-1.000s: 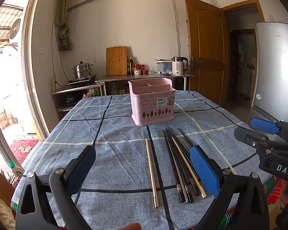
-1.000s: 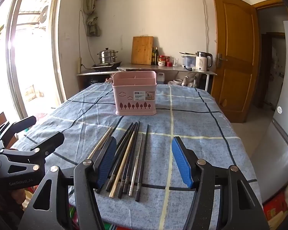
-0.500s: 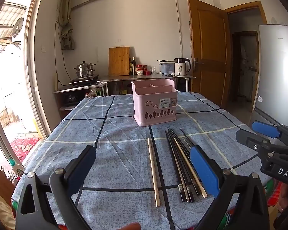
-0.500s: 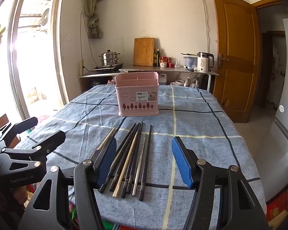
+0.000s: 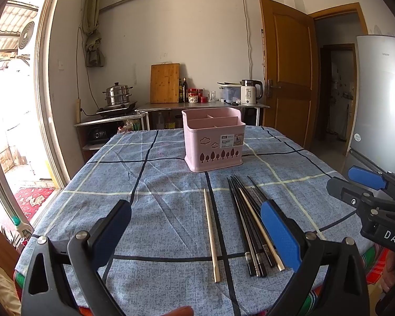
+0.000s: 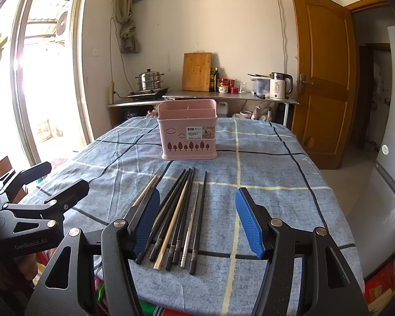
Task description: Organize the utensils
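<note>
Both views have drifted slightly, nothing on the cloth shifted. Chopsticks (image 6: pixel 180 210) lie at lower centre, long axes running toward the pink basket (image 6: pixel 188 137) above; right gripper (image 6: pixel 197 221) straddles them wide open and empty, nearer than the equally open left gripper (image 5: pixel 194 229)

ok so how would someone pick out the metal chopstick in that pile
Start at the pink basket on the blue checked tablecloth; a bundle of chopsticks lies on the cloth in front of it. The metal chopstick is second from the right there, thin and silver, while its neighbours are black and one is pale wood.
</note>
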